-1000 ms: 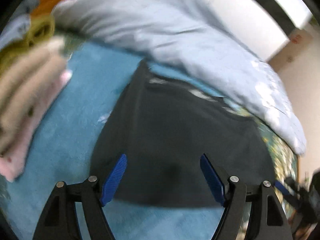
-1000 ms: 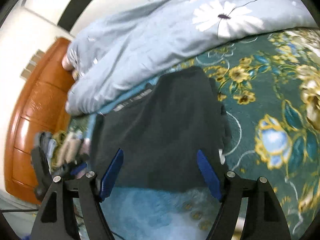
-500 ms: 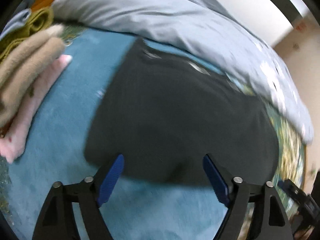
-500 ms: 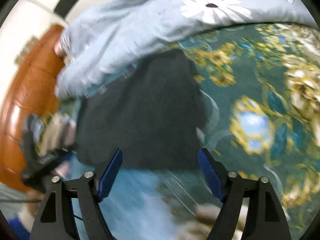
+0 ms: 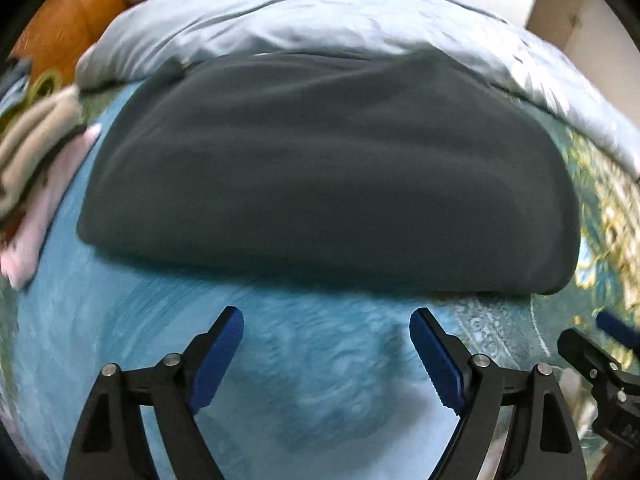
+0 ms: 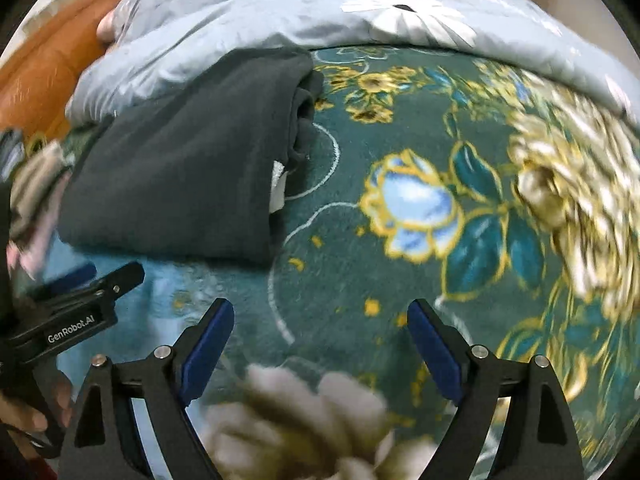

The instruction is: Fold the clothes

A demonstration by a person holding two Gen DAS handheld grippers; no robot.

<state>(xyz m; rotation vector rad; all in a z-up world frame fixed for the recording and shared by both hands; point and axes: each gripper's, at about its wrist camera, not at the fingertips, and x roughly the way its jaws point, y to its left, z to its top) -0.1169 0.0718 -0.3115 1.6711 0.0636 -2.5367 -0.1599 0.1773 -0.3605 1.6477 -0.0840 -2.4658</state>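
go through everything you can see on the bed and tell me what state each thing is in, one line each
Left gripper: open, empty, clear of the cloth.
Right gripper: open, empty.
Dark garment: folded, lying flat on the bed, far edge against the quilt.
Stack of clothes: folded and piled, beside the garment.
Quilt: bunched along the far side.
Floral blanket: spread flat under everything.

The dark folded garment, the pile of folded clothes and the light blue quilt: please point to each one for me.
dark folded garment (image 5: pixel 320 184), left wrist view, middle of its top face
pile of folded clothes (image 5: pixel 36 148), left wrist view, the beige piece
light blue quilt (image 6: pixel 248 12), right wrist view, a plain part
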